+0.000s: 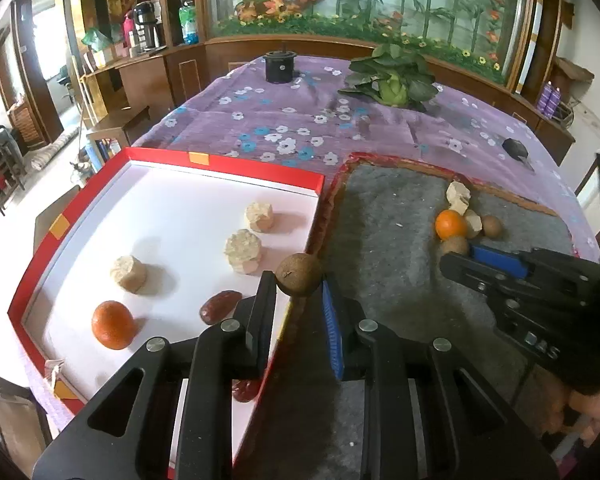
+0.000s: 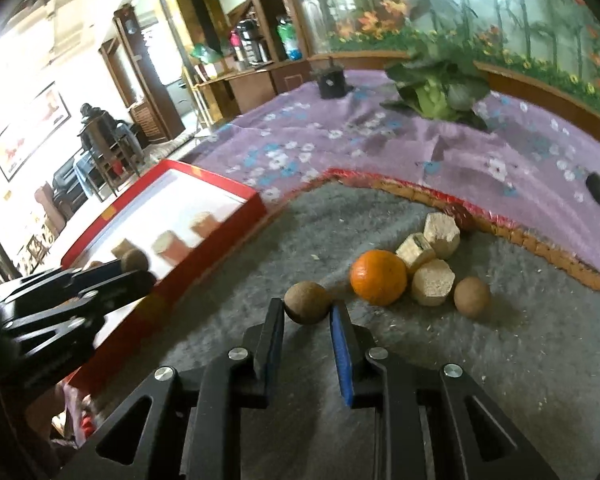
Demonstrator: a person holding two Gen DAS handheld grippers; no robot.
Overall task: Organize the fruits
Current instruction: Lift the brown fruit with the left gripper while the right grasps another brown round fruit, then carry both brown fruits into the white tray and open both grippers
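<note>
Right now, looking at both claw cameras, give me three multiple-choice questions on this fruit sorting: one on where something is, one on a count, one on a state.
1. Where does the left claw carry its brown round fruit?
A. over the near edge of the red tray
B. beside the cabbage
C. on the floor

2. How many oranges lie inside the red tray?
A. none
B. one
C. three

3. What is the right claw doing?
A. gripping an orange
B. hanging far from any fruit
C. straddling a brown round fruit on the grey mat

Answers: 1 A, the fruit sits between the fingers by the tray's edge. 2 B, a single orange rests on the white floor. 3 C, the ball sits between its fingertips, with a gap on the blue-pad side.
</note>
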